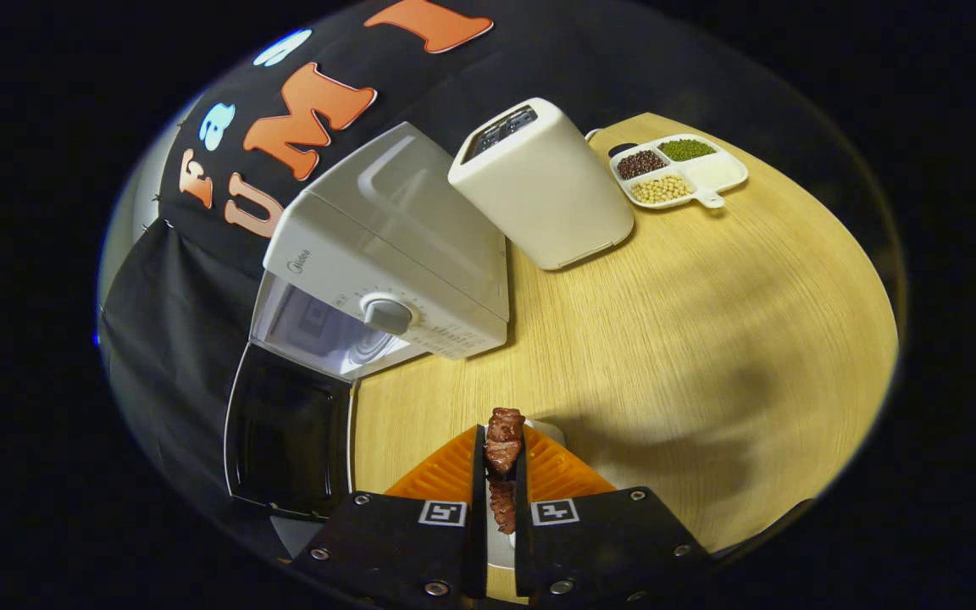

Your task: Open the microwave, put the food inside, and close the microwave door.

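While the microwave stands at the centre left of the frame with its door swung down and open, a piece of reddish-brown meat is held pinched in the tool at the bottom centre. Both orange fingers are pressed against the meat's sides, with its upper end seen rising past the fingertips and its lower end running down between the black finger mounts. A white plate is partly seen on the wooden desk directly beneath and behind the fingers. The microwave's lit interior is visible under its control strip, where a round dial is set. Just right of the microwave, at the upper centre, a cream toaster is placed on the desk, touching or nearly touching the oven's side. Farther to the upper right, a white divided tray is seen holding dark, green and pale yellow beans in separate compartments. A broad shadow is cast across the desk at the lower right.
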### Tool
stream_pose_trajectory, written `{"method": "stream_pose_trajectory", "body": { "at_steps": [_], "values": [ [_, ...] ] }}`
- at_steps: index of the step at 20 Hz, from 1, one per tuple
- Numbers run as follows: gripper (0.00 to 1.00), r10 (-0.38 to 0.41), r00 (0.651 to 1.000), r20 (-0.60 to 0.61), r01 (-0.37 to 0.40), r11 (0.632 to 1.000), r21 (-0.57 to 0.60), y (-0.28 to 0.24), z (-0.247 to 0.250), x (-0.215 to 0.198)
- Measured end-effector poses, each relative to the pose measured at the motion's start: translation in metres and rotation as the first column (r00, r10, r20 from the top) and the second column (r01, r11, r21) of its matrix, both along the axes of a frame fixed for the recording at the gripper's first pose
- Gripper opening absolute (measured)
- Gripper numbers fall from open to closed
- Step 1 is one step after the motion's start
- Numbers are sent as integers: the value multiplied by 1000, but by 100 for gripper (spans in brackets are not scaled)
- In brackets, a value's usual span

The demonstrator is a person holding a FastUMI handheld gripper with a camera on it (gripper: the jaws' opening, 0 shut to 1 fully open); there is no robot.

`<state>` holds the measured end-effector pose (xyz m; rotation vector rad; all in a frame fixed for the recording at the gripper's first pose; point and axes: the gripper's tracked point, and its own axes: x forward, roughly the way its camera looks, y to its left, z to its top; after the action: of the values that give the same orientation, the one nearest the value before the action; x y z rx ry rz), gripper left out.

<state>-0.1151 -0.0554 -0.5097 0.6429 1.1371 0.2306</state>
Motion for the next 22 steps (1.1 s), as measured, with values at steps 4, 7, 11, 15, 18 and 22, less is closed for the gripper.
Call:
{"method": "stream_pose_trajectory", "body": {
  "at_steps": [4, 7, 11, 15, 18, 22],
  "values": [
    [13, -67, 996, 56, 69, 997, -33, 3, 26, -4],
    [13, -126, 988, 92, 129, 991, -23, 16, 48, -5],
    [13, -185, 971, 150, 189, 982, -14, 48, 71, -2],
    [13, -192, 963, 189, 198, 980, -12, 102, 78, 5],
    [13, -183, 960, 212, 185, 983, 8, 148, 80, 13],
    [13, -202, 946, 252, 204, 979, 18, 197, 76, 34]
  ]
}}
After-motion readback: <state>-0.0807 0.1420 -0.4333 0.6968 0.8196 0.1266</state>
